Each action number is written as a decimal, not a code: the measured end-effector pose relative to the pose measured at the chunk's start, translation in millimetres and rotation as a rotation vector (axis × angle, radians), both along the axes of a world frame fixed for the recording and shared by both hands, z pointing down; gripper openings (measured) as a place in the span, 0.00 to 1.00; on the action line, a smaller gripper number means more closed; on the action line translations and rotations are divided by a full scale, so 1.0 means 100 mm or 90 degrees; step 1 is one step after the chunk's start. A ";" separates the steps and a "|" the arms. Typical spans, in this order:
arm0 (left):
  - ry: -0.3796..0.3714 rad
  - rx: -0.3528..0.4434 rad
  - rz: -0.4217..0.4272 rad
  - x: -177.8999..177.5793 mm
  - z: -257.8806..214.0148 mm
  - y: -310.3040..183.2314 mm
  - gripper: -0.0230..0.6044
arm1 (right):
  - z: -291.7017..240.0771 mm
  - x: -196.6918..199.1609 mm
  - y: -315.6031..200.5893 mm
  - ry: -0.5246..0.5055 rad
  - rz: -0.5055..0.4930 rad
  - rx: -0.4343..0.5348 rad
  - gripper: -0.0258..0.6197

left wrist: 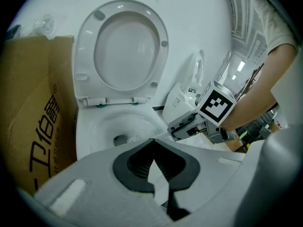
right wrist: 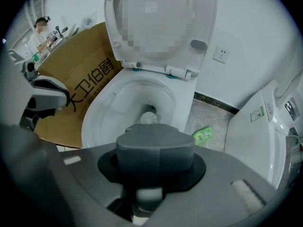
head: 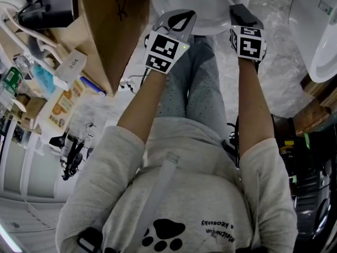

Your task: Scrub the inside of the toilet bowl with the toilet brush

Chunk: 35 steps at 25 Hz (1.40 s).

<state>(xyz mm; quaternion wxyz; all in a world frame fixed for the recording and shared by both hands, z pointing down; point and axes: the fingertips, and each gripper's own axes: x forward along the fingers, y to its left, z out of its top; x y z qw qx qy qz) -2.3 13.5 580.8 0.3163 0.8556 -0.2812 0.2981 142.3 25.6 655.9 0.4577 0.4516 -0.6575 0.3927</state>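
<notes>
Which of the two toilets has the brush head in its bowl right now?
The toilet beside the cardboard box, lid raised: the brush head sits at its drain. The other toilet stands farther right.

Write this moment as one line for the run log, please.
left tool: shut, empty | right tool: shut on toilet brush | bristle end low in toilet bowl | lid up

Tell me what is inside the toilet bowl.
The white head of the toilet brush sits low in the toilet bowl, at the drain. Its handle is covered by the shut jaws of the right hand-held gripper, which also hide the bowl's near side.
</notes>
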 end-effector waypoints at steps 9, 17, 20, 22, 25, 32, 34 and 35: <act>0.002 0.003 -0.001 -0.07 -0.02 0.12 0.03 | -0.02 -0.12 0.32 -0.008 0.011 -0.011 0.28; 0.004 -0.001 -0.002 -0.13 -0.04 0.24 0.03 | -0.03 -0.32 0.48 -0.023 0.048 -0.029 0.28; 0.005 -0.002 -0.004 -0.16 -0.05 0.28 0.03 | -0.05 -0.41 0.52 -0.028 0.057 -0.036 0.28; 0.005 -0.001 -0.007 -0.19 -0.06 0.30 0.03 | -0.05 -0.46 0.54 -0.027 0.056 -0.037 0.28; 0.005 -0.001 -0.012 -0.23 -0.08 0.33 0.03 | -0.06 -0.56 0.57 -0.024 0.041 -0.038 0.28; 0.003 0.002 -0.023 -0.30 -0.16 0.39 0.03 | -0.18 -0.80 0.61 -0.043 0.059 -0.050 0.28; 0.002 0.003 -0.023 -0.31 -0.22 0.41 0.03 | -0.24 -0.87 0.62 -0.044 0.051 -0.053 0.28; 0.000 0.003 -0.023 -0.31 -0.25 0.42 0.03 | -0.27 -0.89 0.62 -0.045 0.047 -0.055 0.28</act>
